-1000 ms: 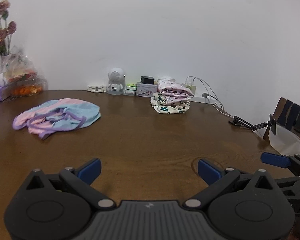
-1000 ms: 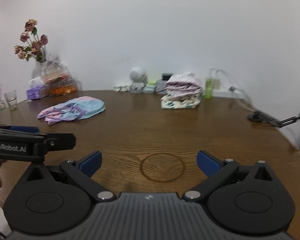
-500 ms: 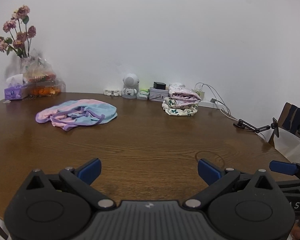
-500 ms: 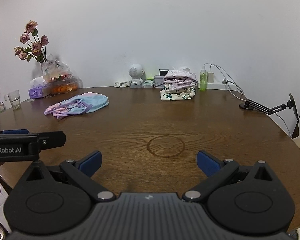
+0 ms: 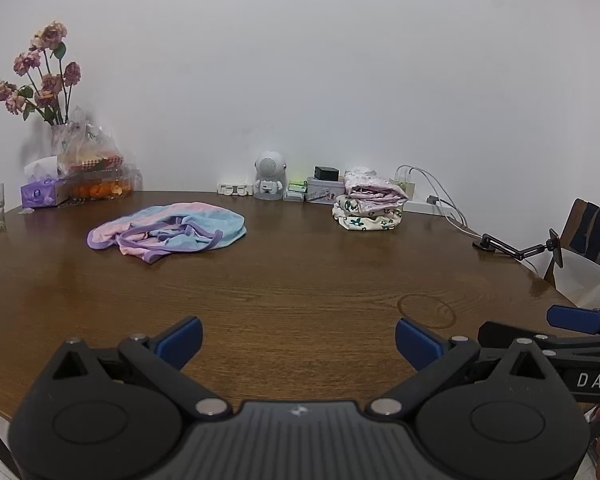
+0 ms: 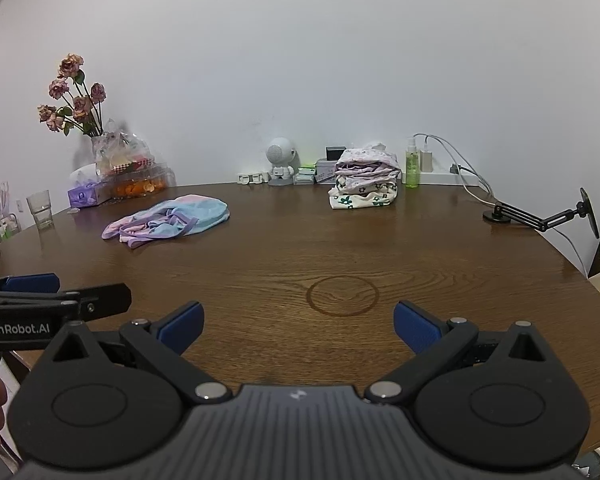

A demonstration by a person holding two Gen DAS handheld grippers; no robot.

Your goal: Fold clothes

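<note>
Well beyond both spread-apart jaws, crumpled garment (image 5: 168, 227) on table (image 5: 300, 280)

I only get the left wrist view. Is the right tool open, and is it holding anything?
Observer: The right tool is open and empty; only the brown wooden table shows between its fingers.
Operator: Is anything hidden from me next to the stack of folded floral clothes?
Observer: Yes. In the right wrist view, a clear green plastic spray bottle stands upright just to the right of that stack, near the wall.
</note>
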